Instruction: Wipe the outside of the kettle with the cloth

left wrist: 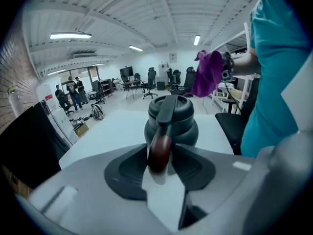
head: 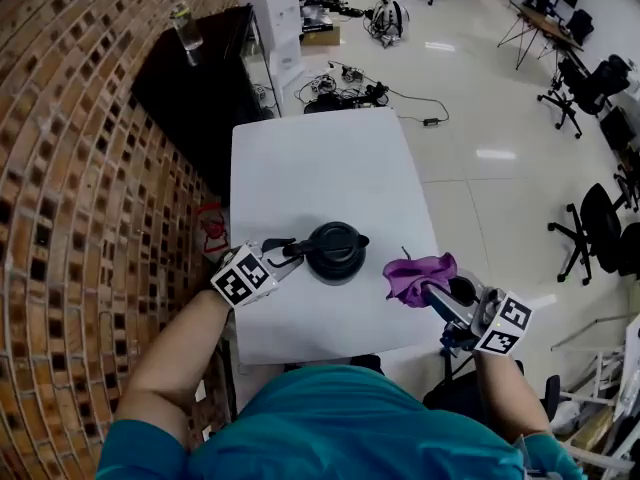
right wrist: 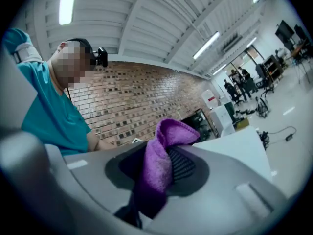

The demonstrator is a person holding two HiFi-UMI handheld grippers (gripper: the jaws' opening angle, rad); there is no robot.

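Note:
A black kettle (head: 335,251) stands on the white table (head: 320,158), near its front edge. Its dark handle (left wrist: 160,151) points toward me and sits between the jaws of my left gripper (head: 288,253), whose pads close against it on both sides. In the left gripper view the kettle (left wrist: 171,119) is straight ahead and upright, with the lid on. My right gripper (head: 432,288) is shut on a purple cloth (head: 420,273), held above the table's right edge, a short way right of the kettle. The cloth (right wrist: 161,155) bunches up out of the jaws.
A brick wall (head: 70,218) runs along the left. Behind the table stand a black cabinet (head: 200,78) with a glass jar (head: 185,26) and white boxes (head: 275,13). Cables (head: 345,93) lie on the floor. Office chairs (head: 600,228) are at right.

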